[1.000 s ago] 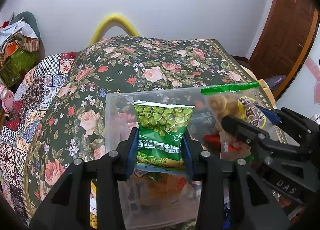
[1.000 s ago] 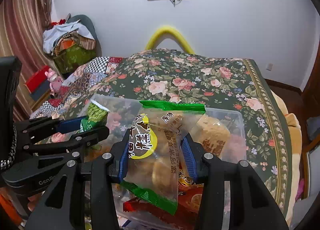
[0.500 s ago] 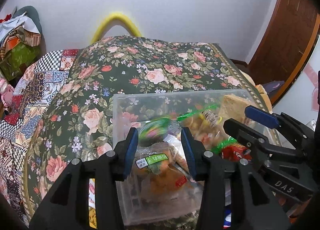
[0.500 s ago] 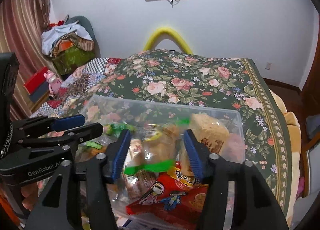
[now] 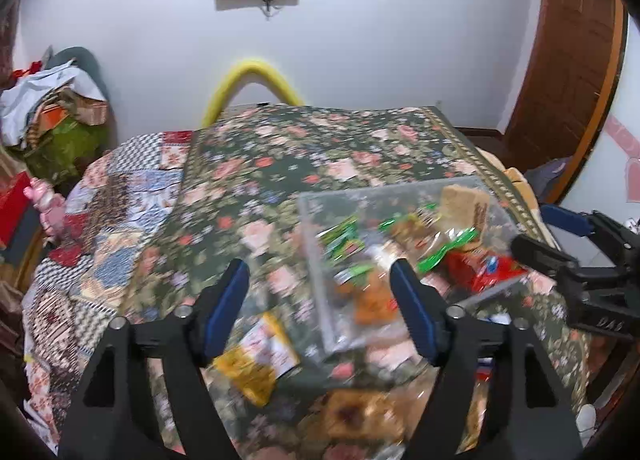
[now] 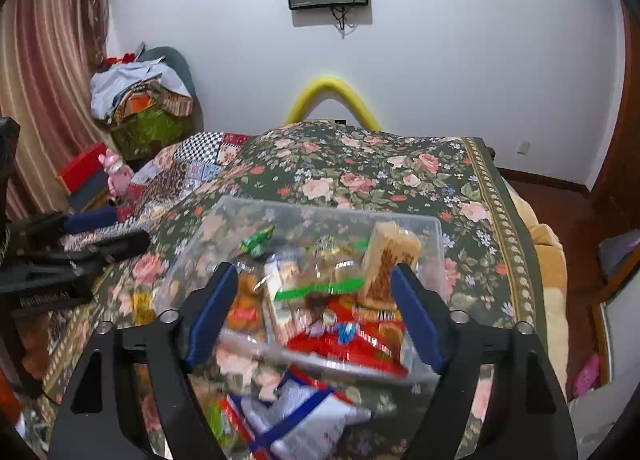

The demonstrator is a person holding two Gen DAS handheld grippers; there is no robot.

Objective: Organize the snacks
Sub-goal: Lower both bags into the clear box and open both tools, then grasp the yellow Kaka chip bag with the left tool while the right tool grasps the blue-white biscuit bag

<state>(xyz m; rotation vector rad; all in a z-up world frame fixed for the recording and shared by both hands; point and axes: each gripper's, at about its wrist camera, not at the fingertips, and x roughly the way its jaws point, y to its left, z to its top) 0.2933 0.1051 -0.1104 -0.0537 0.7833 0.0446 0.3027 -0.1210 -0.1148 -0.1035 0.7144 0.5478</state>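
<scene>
On a floral bedspread [image 6: 360,168] sits a clear plastic bin [image 6: 434,236] heaped with snack packets [image 6: 344,340]. Above the bin's near edge, the right gripper [image 6: 314,316] has just spread its fingers wide, holding nothing. Beside the bin, the left gripper [image 5: 320,312] has likewise just opened and is empty, near a yellow packet [image 5: 256,364].

A dark green bedspread [image 6: 360,176] patterned with pink and cream roses covers the bed. Beside it lies a patchwork quilt [image 5: 116,228] of black-and-white checks, blue and red squares. A clear plastic box [image 6: 434,236] holds snack packets in green, orange and red. A yellow packet [image 5: 256,360] lies outside it. A blue, white and red packet [image 6: 296,416] lies nearer. Each black hand-held gripper [image 5: 320,312] has blue pads [image 6: 412,316]. The wall [image 6: 460,60] is white.
</scene>
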